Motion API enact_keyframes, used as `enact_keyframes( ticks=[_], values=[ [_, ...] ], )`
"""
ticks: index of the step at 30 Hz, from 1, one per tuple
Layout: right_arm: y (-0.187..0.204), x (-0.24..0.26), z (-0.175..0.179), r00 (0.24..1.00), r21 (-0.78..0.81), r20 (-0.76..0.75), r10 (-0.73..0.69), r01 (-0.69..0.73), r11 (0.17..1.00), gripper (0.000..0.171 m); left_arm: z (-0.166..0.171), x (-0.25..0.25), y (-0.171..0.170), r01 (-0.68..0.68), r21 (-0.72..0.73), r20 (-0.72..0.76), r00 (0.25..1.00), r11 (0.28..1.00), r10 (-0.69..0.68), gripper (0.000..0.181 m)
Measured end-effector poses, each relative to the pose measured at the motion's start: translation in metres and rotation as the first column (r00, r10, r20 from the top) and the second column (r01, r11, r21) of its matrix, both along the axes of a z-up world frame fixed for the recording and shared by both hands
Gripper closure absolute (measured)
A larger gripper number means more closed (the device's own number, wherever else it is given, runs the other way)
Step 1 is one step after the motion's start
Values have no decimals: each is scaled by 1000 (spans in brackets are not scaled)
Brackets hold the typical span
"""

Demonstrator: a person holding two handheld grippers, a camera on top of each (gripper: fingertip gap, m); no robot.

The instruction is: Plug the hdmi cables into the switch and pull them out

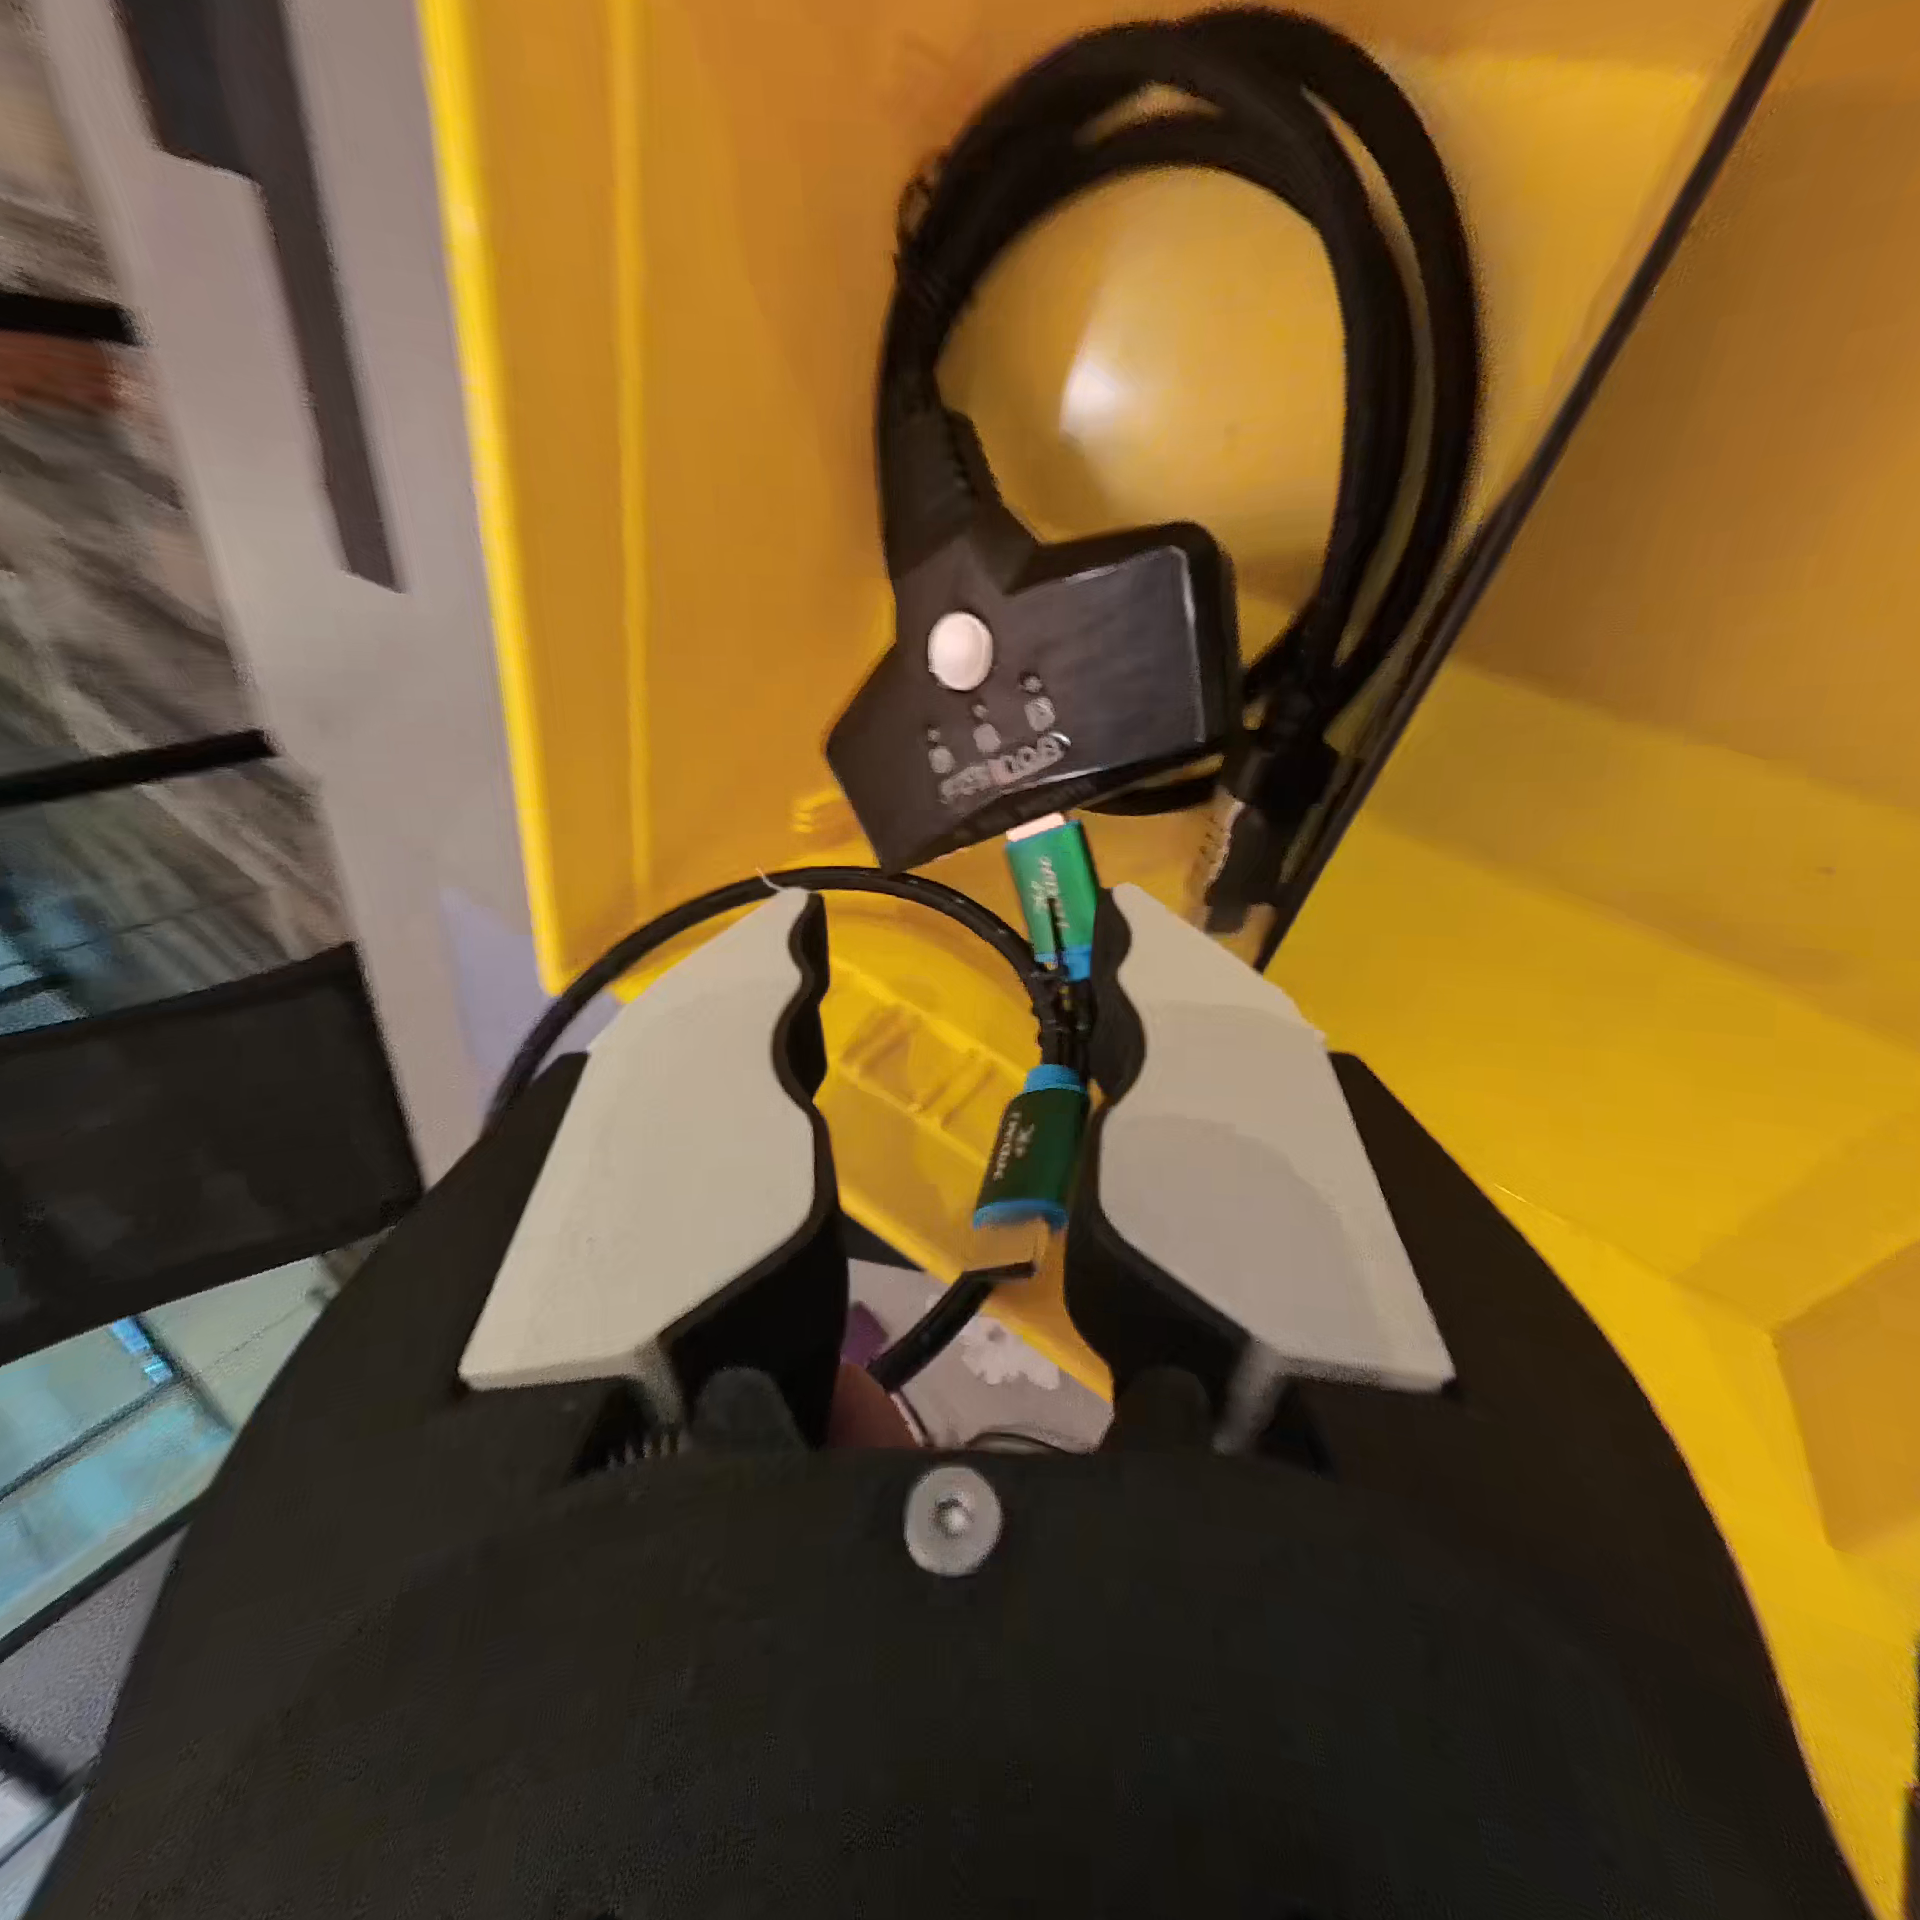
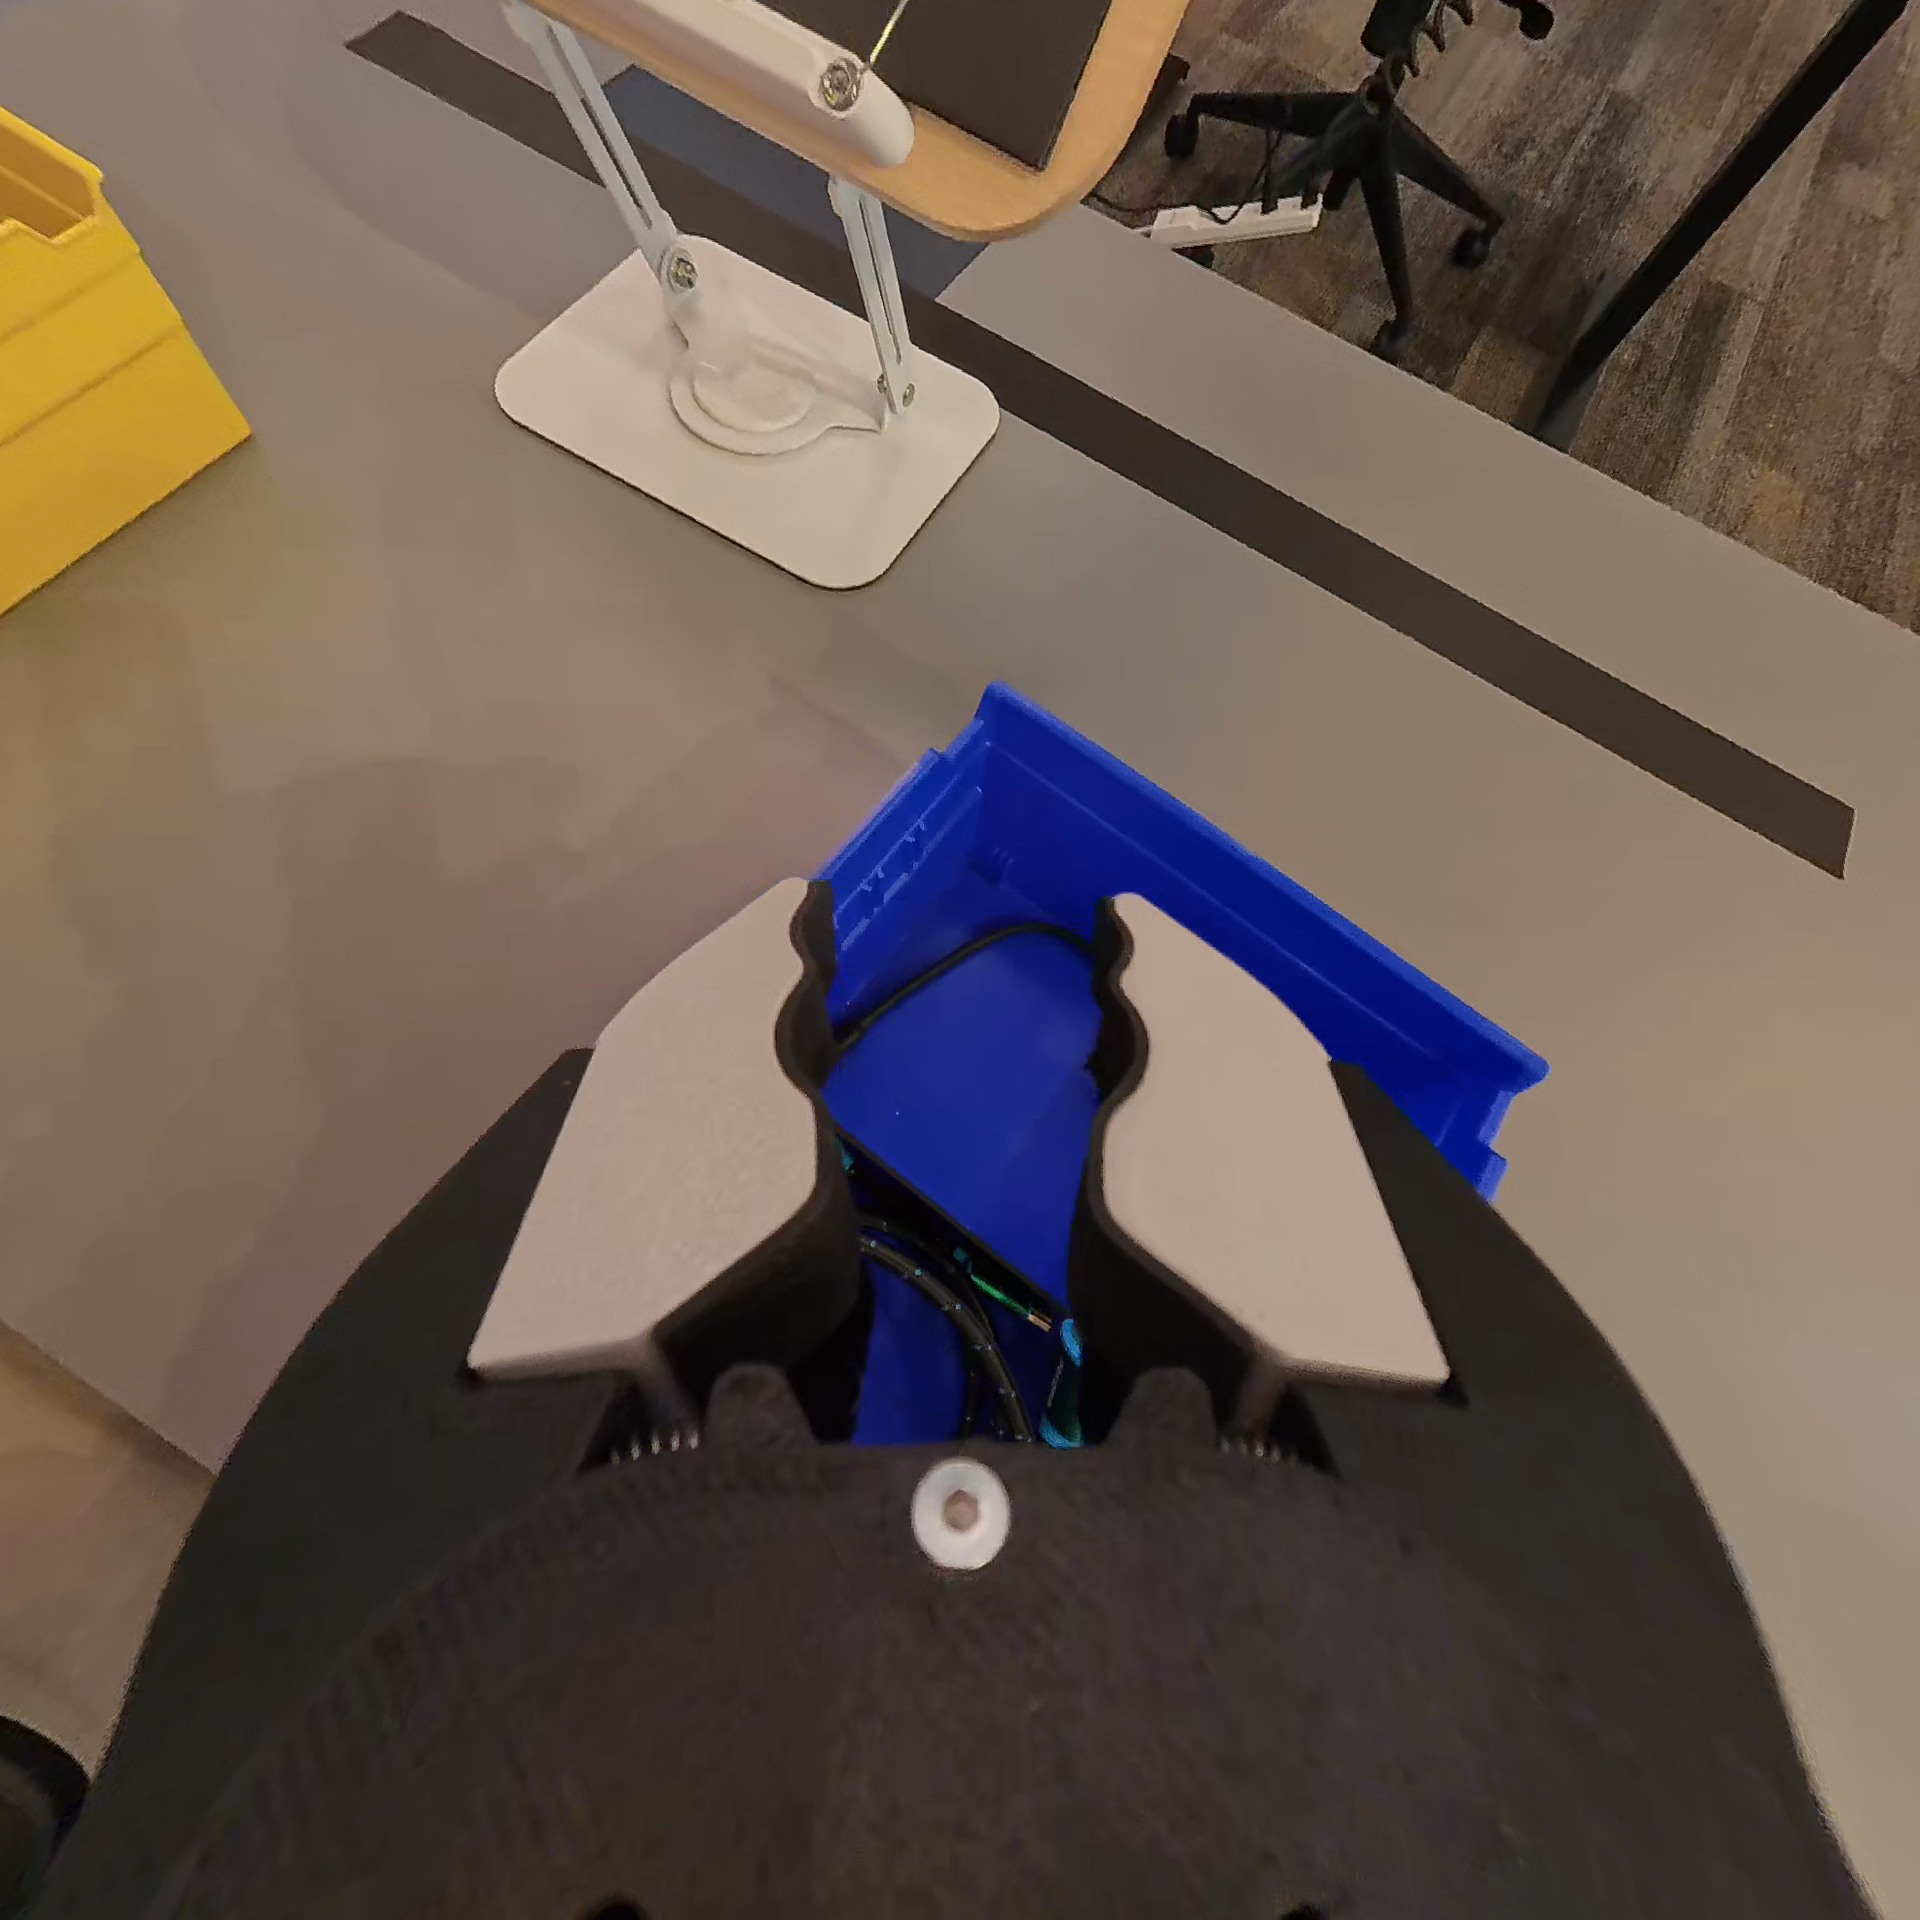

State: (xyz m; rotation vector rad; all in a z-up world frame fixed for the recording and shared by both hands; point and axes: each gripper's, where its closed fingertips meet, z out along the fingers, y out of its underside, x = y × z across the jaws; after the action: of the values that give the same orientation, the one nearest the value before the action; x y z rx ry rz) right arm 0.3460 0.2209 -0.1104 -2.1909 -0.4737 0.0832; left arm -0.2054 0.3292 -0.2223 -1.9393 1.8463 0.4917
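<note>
While the left gripper (image 1: 961, 935) hangs over the yellow bin (image 1: 1558, 987), its jaws stand well apart and grip nothing. Between them a short HDMI cable (image 1: 1060, 997) with two green plugs runs near-to-far. Its far plug (image 1: 1049, 883) meets the near edge of the black switch (image 1: 1039, 686); how far it is seated cannot be told. The near plug (image 1: 1023, 1174) hangs free between the fingers. Switch lies tilted in the bin, its own black lead (image 1: 1299, 312) coiled on the far side.

Right gripper (image 2: 961, 935): jaws wide, empty, above a blue bin (image 2: 1195, 862) on the grey table (image 2: 468, 779). More black cables (image 2: 966, 1340) lie in its near end. White stand (image 2: 748, 416) farther off.
</note>
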Motion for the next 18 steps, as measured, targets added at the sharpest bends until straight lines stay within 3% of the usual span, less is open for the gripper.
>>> enact_keyframes(
  ticks=[6, 10, 14, 18],
  values=[
    [1, -4, 0, 1000, 3, -6, 10, -10, 1000, 125, -26, -10, -7, -190, -291, -30, 981, 938, 190, 139],
    [1, -4, 0, 1000, 2, -15, 12, -12, 1000, 126, -36, -18, -10, -332, -376, -144, 943, 865, 300, 146],
    [2, -6, -1, 1000, 1, -13, 15, -15, 1000, 126, -42, -18, -7, -367, -361, -234, 925, 857, 298, 153],
    [0, -6, 1, 1000, 7, -15, 18, -18, 1000, 126, -40, -16, -5, -360, -329, -203, 930, 873, 307, 158]
  ],
)
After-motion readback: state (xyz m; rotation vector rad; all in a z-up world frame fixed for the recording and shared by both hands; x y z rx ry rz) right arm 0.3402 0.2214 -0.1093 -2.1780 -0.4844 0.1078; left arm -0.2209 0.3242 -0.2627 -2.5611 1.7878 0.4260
